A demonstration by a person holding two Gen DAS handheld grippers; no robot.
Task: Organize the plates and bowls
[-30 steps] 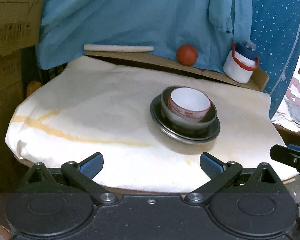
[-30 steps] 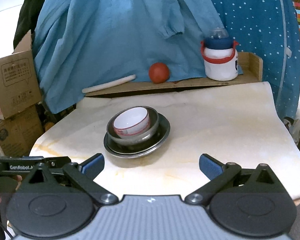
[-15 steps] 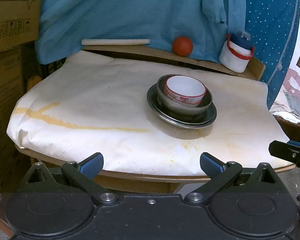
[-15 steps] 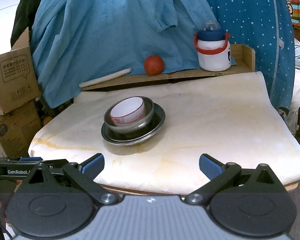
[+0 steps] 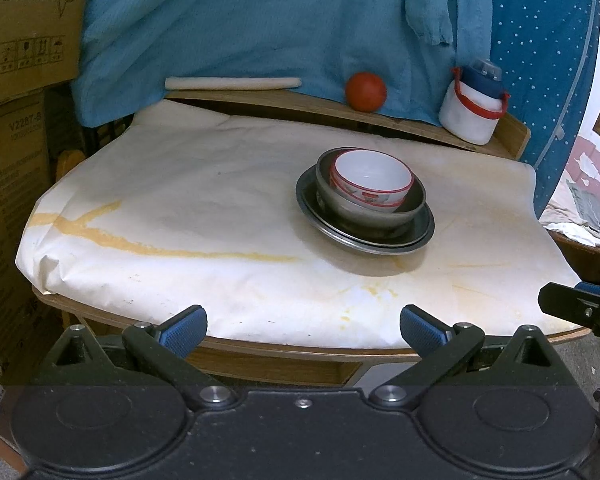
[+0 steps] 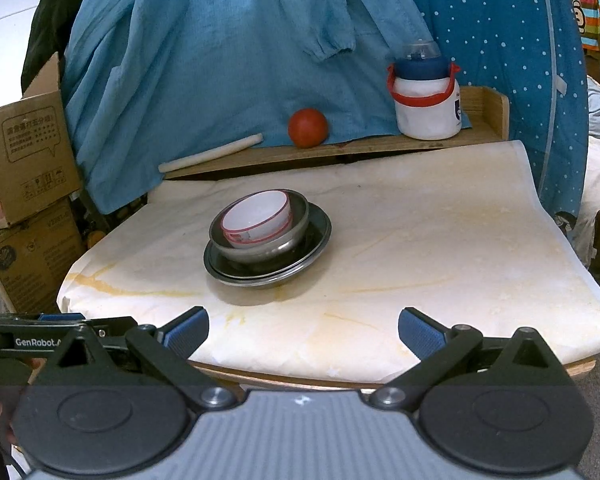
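On the table stands one stack: a white bowl with a red pattern [image 5: 371, 182] [image 6: 258, 220] nests inside a steel bowl [image 5: 404, 212] [image 6: 296, 236], which rests on steel plates [image 5: 420, 236] [image 6: 318, 248]. My left gripper [image 5: 303, 327] hangs open at the table's front edge, well short of the stack, with nothing between its fingers. My right gripper [image 6: 303, 328] is open too, empty, at the front edge. The right gripper's tip [image 5: 572, 306] pokes in at the right of the left wrist view.
The table [image 5: 180, 200] [image 6: 440, 240] wears a stained white cover. Along a wooden ledge at the back lie a white stick [image 5: 233, 82] [image 6: 211, 157], a red ball [image 5: 366, 86] [image 6: 307, 128] and a white jar with blue lid [image 5: 473, 108] [image 6: 426, 98]. Cardboard boxes [image 6: 24, 152] stand left. Blue cloth hangs behind.
Both grippers have drawn back from the stack toward the table's front edge, so the table edge now shows. The stack has not moved.
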